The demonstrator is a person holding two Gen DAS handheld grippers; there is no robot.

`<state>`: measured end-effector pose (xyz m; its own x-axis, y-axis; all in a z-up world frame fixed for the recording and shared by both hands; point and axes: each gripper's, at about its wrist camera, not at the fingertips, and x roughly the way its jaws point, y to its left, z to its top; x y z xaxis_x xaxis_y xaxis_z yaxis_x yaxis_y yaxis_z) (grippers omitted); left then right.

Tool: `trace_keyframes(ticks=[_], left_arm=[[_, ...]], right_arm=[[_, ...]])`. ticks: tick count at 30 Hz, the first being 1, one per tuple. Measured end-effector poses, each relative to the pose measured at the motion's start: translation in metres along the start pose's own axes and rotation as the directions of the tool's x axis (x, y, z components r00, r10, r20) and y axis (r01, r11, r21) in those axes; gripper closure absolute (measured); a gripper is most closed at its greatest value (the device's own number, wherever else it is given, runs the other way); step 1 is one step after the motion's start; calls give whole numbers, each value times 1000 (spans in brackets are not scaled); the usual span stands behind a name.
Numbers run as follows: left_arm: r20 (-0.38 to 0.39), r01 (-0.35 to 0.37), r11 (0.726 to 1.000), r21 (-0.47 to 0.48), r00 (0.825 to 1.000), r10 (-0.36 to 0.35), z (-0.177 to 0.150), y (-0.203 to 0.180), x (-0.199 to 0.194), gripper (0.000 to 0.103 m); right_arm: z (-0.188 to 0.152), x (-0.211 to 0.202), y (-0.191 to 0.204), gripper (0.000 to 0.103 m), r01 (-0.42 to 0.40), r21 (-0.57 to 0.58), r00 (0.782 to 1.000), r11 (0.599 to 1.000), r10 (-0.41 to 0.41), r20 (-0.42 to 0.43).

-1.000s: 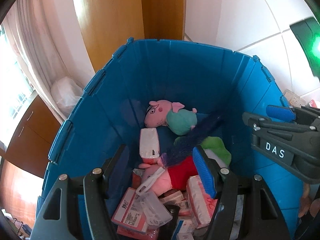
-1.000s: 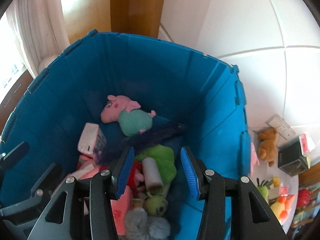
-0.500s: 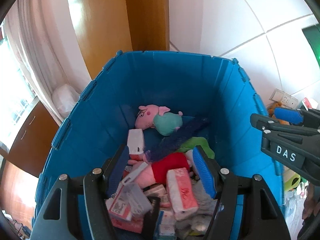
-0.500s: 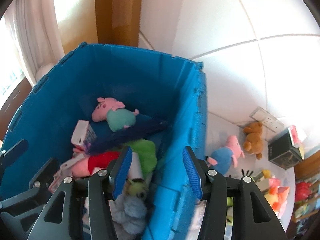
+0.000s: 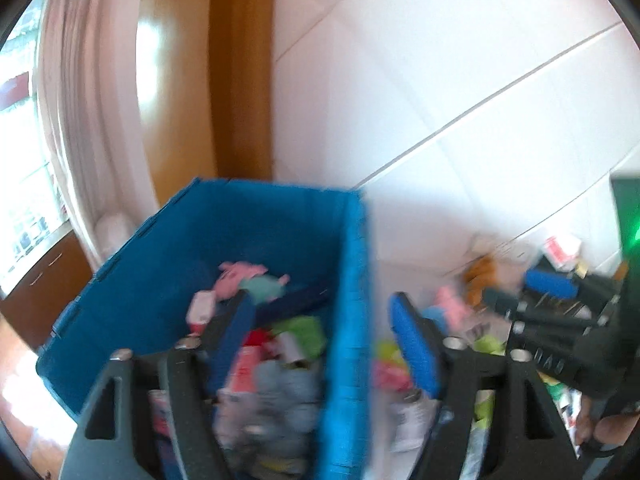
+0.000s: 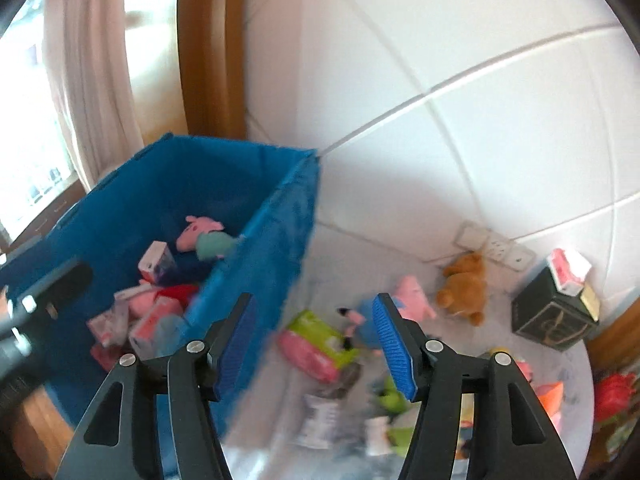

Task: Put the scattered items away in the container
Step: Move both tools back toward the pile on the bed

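Note:
The blue bin point(image 6: 280, 216) point(image 5: 352, 280) holds several toys and packs, among them a pink pig plush in a teal dress point(image 6: 204, 236) and a tissue pack point(image 6: 156, 264). To its right, a pig plush in blue point(image 6: 404, 300), a brown teddy bear point(image 6: 460, 288) and a green-and-pink packet point(image 6: 320, 336) lie scattered on a white surface. My left gripper point(image 5: 324, 340) hangs over the bin's right wall; its jaws are opening with nothing between them. My right gripper point(image 6: 316, 340) point(image 5: 520, 296) is above the bin's right corner and the packet; its jaws are also opening and empty.
A black box point(image 6: 556, 316) with a red-and-white pack point(image 6: 568, 270) on top stands at the right. More small packets point(image 6: 320, 416) lie blurred in front. White tiled wall, a wooden post point(image 6: 208, 48) and curtains point(image 6: 92, 80) stand behind the bin.
Both grippers have swung right and upward, from above the bin's inside to over its right wall. The scattered items beside the bin came into view. Both pairs of jaws stand wider.

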<state>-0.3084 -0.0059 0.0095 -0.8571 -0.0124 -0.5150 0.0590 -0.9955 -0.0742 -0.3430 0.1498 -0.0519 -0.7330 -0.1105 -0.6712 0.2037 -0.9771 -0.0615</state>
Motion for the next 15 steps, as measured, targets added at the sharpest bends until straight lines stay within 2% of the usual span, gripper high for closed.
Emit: trace_keyframes(ticks=[1,3,4,7,10,15], left_arm=[[39,10,1000,-12,999,-9,-9,-14,-12,0],[101,30,999,-29,994,-27,-32,-44,-31,0],[103,35,999,-21,994,-33,-42,-57,-35,0],[93,45,999,30,995,-48,-80,-98,-43,0],[84,34,996,83,996,-41,-119,-130,-43,0],[-28,70,987,143,997,-67,-181,-159,-19,0]], right_arm=[[-15,-10,-16,39,-2,4,1000,1000,2,23],[-50,-30,-54,34,-6,20,998,1000,4,64],[-67,-37,-72,33,4,34,997,999,-7,76],[-125,-58,-131,33,31,113,994,993,-42,104],[-185,-68,-182,33,63,214,992,975,-85,91],[-272,-79,-235,33,178,324,980,929,-196,23]])
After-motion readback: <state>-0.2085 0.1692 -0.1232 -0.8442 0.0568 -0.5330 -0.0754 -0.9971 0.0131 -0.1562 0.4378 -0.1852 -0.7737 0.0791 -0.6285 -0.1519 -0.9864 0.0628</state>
